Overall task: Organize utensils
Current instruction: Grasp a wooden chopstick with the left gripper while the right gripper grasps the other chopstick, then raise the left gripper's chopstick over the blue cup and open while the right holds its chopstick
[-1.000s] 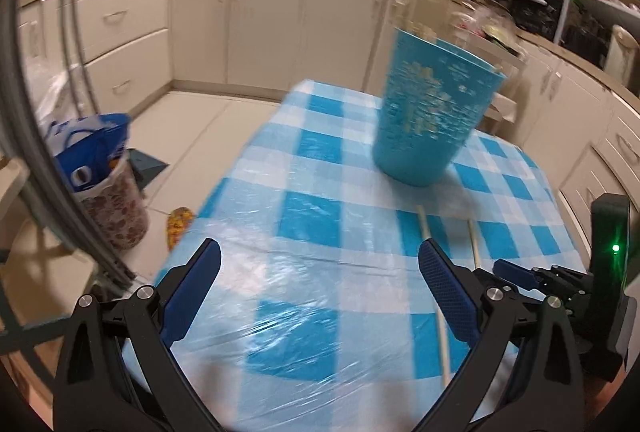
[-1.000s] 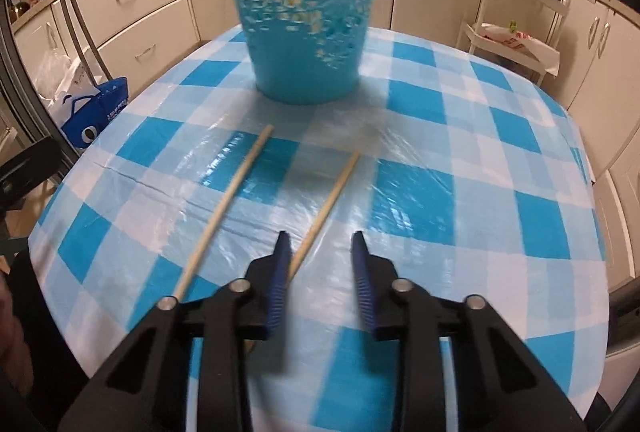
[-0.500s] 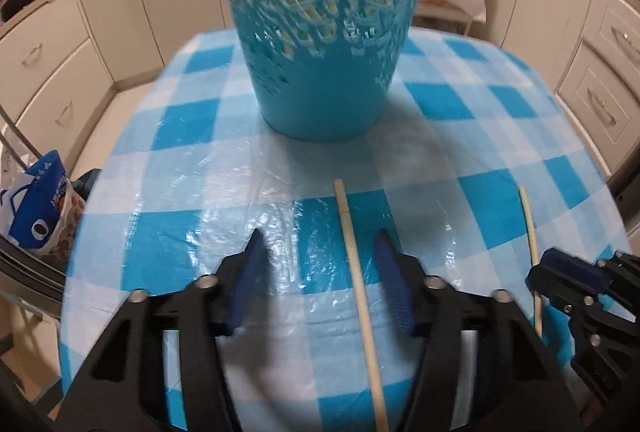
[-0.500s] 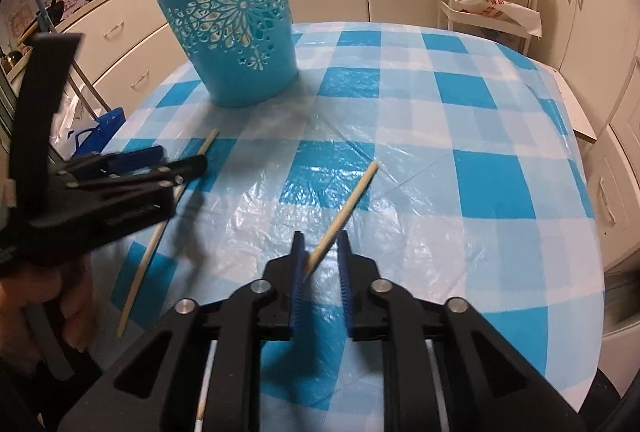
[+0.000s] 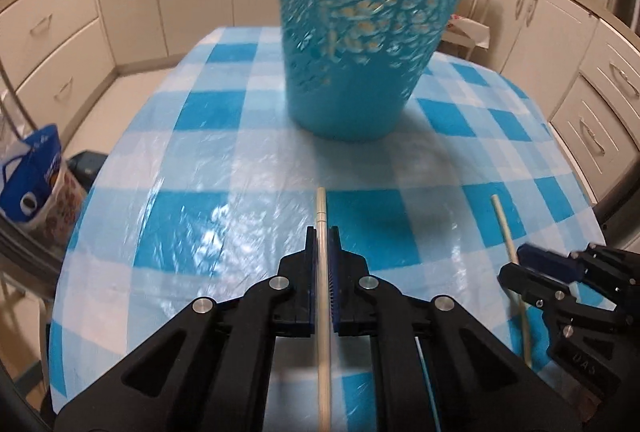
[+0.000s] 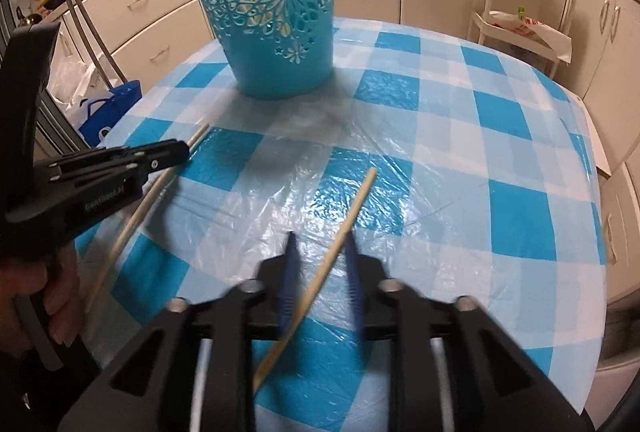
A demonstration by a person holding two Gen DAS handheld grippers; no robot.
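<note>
A blue perforated basket (image 5: 360, 39) stands upright on the checked table; it also shows in the right wrist view (image 6: 272, 19). My left gripper (image 5: 323, 236) is shut on a wooden chopstick (image 5: 321, 207) that points toward the basket. It also shows in the right wrist view (image 6: 176, 151), at the left, on that chopstick (image 6: 132, 224). My right gripper (image 6: 320, 244) is open, its jaws on either side of a second chopstick (image 6: 352, 207) lying on the table. It also shows in the left wrist view (image 5: 516, 260), at the right, by that chopstick (image 5: 502, 224).
The table (image 6: 460, 159) has a blue and white checked cloth under clear plastic. Kitchen cabinets (image 5: 60, 43) surround it. A blue bag (image 5: 28, 187) stands on the floor at the left. A white rack (image 6: 528, 3) stands at the back right.
My left gripper closed from wide open onto the left chopstick. My right gripper's jaws narrowed around the second chopstick, then opened wider.
</note>
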